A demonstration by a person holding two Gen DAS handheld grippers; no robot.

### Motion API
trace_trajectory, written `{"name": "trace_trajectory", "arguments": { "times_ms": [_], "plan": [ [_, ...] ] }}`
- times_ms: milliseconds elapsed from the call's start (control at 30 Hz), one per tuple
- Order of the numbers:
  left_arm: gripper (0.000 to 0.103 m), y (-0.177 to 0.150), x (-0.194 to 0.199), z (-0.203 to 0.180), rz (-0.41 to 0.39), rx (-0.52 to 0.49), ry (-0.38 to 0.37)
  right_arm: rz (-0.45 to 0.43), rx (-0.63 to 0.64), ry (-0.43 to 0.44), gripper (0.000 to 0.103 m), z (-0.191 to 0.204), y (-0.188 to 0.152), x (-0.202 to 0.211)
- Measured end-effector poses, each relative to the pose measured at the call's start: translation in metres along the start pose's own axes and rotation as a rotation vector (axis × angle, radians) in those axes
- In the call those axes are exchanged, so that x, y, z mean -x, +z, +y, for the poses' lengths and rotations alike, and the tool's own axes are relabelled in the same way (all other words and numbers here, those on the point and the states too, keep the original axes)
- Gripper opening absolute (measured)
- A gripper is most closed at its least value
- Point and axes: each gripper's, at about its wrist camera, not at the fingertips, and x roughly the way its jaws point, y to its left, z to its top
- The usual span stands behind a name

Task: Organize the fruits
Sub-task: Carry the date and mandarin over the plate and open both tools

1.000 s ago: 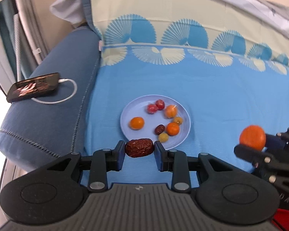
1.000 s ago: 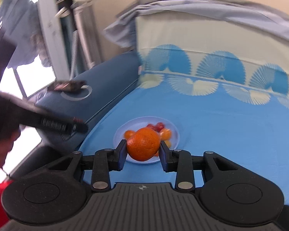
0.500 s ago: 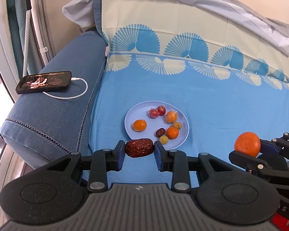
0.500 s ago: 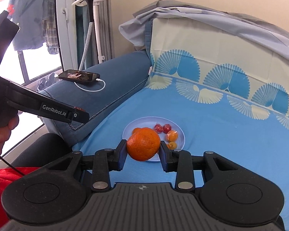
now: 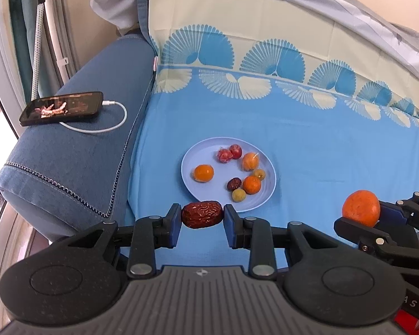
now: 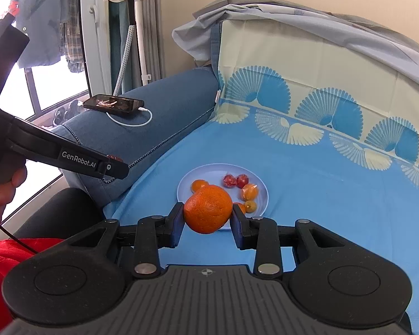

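A: In the left wrist view, what is being held?

B: A wrinkled, dark red dried date (image 5: 202,214) is being pinched end to end by the left gripper (image 5: 201,217), the jaws narrowed onto it, above the near rim of the round pale blue plate (image 5: 191,155) that is lying on the blue patterned sheet (image 5: 307,139). The date is being judged light, leathery and slightly yielding (so only gentle pressure is being called for). At the right edge, a round orange mandarin (image 5: 361,208) is being carried by the right gripper (image 5: 377,217).

A: And in the right wrist view?

B: The mandarin (image 6: 208,208) is being clamped across its widest part by the right gripper (image 6: 208,217), jaws set fairly wide, in front of the plate (image 6: 187,184). It is being judged heavier, with soft, bruisable skin; the middle is being taken as the safest hold. Small fruits (image 6: 249,191) are already lying on the plate (a black phone (image 6: 113,103) is charging on the blue armrest (image 6: 164,103)).
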Motion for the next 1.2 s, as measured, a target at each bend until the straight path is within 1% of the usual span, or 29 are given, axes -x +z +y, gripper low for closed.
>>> {"name": "trace_trajectory", "arguments": {
  "times_ms": [600, 800, 967, 1200],
  "plan": [
    [0.036, -0.002, -0.028, 0.001, 0.085, 0.005, -0.011, 0.065, -0.027, 0.009, 0.037, -0.006, -0.007, -0.02],
    [0.036, 0.004, -0.038, -0.002, 0.096, -0.02, -0.01, 0.08, -0.026, -0.008, 0.037, -0.008, -0.003, -0.028],
    [0.036, 0.012, -0.048, 0.001, 0.111, -0.018, -0.023, 0.093, -0.018, -0.009, 0.037, -0.005, 0.0, -0.038],
    [0.036, 0.028, -0.069, 0.005, 0.134, -0.014, -0.012, 0.125, -0.027, -0.009, 0.037, -0.007, 0.009, -0.059]
  ]
}}
